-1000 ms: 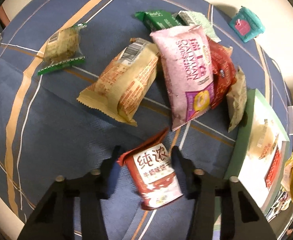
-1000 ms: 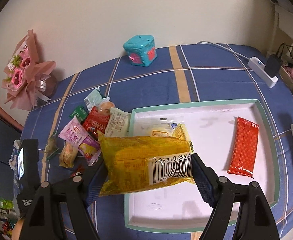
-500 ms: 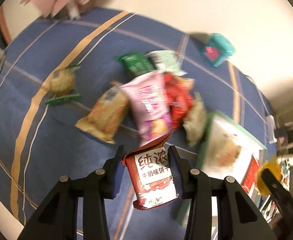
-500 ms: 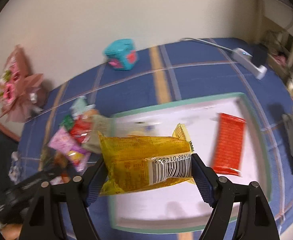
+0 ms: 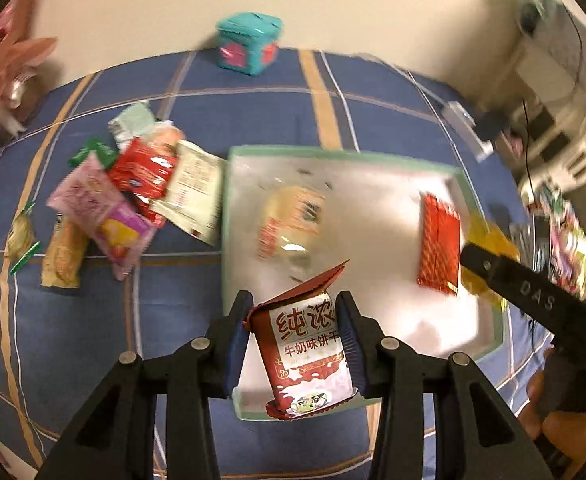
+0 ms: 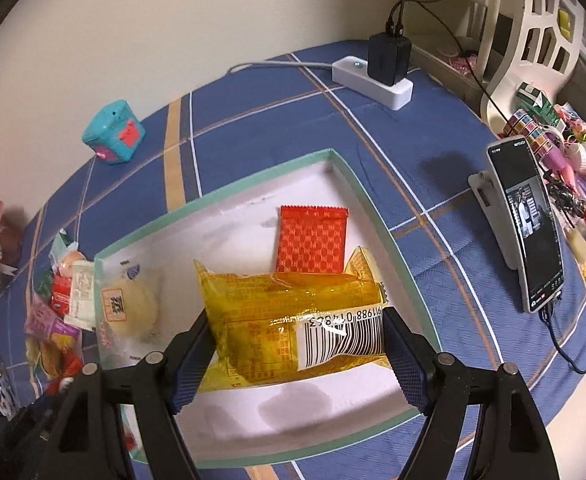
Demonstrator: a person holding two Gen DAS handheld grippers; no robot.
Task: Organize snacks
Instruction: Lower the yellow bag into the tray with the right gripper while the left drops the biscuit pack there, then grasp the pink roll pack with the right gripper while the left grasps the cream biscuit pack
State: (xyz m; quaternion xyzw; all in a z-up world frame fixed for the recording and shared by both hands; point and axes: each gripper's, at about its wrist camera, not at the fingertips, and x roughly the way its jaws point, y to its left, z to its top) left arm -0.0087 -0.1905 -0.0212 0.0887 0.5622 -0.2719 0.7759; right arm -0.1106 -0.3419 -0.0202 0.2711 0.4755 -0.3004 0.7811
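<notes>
My left gripper (image 5: 295, 340) is shut on a red-and-white biscuit packet (image 5: 305, 354) and holds it above the near edge of the green-rimmed white tray (image 5: 333, 154). My right gripper (image 6: 293, 354) is shut on a yellow snack packet (image 6: 289, 320) with a barcode, above the tray (image 6: 221, 196). In the tray lie a red patterned packet (image 6: 313, 238) and a clear-wrapped pale bun (image 6: 133, 304). A pile of loose snacks (image 5: 133, 184) lies on the blue cloth left of the tray. The right gripper's arm (image 5: 533, 292) shows at the right of the left wrist view.
A teal cube toy (image 6: 113, 132) stands at the table's far side by the wall. A white power strip (image 6: 373, 78) with a black charger and a phone on a stand (image 6: 529, 224) sit to the right of the tray. Pink paper flowers (image 5: 1, 60) stand far left.
My left gripper has lifted the biscuit packet off the cloth and swung right, from the snack pile to over the tray. My right gripper has moved right over the tray with the yellow packet.
</notes>
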